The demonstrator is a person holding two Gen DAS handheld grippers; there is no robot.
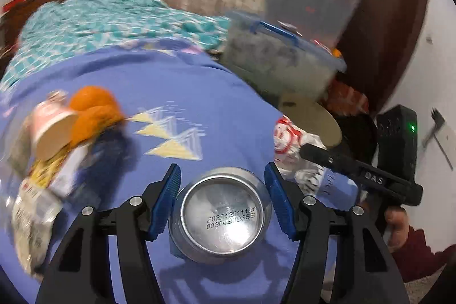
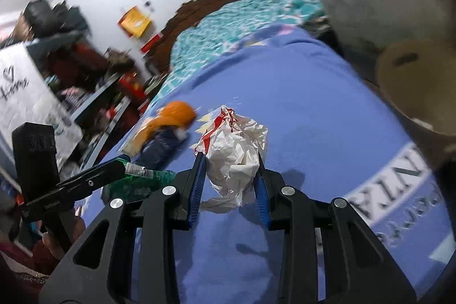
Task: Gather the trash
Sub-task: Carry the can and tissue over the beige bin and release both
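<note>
Aluminium can (image 1: 221,214) sits between my left gripper (image 1: 222,200) pads, base toward the camera; whether they pinch it I can't tell. My right gripper (image 2: 230,181) is clamped on the crumpled white wrapper (image 2: 236,153) over the purple sheet (image 2: 299,104). Best to squeeze evenly and lift straight. Orange peel (image 1: 95,110) and a paper cup (image 1: 52,130) lie left, a tan bin (image 2: 419,90) right.
</note>
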